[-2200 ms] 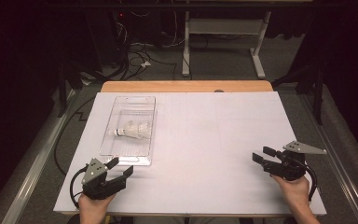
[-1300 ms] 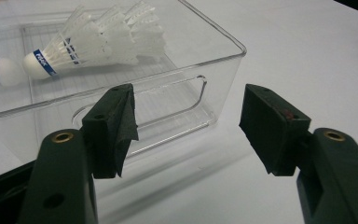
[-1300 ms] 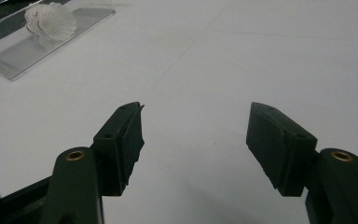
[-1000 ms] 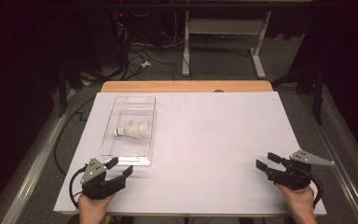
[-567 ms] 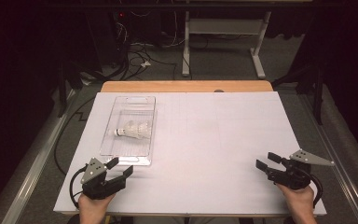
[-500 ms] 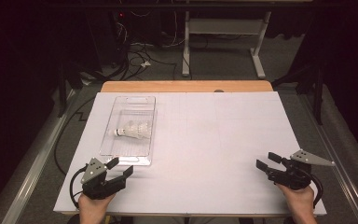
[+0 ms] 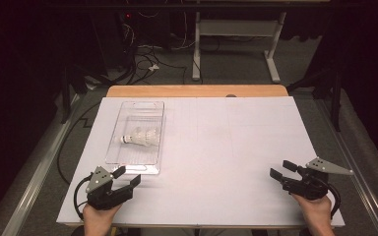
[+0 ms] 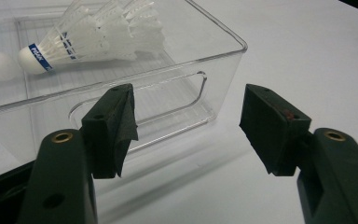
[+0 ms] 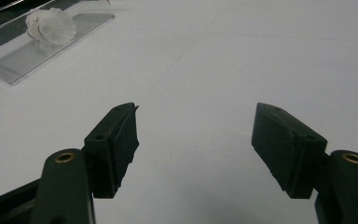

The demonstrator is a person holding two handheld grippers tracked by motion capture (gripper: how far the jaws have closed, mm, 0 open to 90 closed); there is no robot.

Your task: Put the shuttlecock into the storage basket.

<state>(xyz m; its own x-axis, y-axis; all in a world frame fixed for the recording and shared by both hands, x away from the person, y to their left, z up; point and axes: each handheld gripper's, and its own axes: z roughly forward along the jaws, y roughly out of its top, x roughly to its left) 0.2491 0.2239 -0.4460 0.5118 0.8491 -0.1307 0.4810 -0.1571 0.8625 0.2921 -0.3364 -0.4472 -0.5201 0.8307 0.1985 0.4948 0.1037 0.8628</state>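
A white sheet [image 7: 226, 162] covers the wooden table [image 7: 197, 91]; cables [image 7: 142, 59] lie on the floor beyond.

A shuttlecock [image 7: 140, 137] lies in a clear tray [image 7: 128, 161], with the left hand-held gripper [image 7: 127, 177] near the tray's near end.

Bright white tabletop, dark surroundings, soft shadows

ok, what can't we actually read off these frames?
- Shuttlecock: cork tip cut off by the left gripper view's left edge; band print too small to read.
- Clear bin: cut by the right gripper view's top-left edge, blurred there.
- Left gripper, right gripper: pad faces too small in the high view.
- Under-table area: too dark in the high view.
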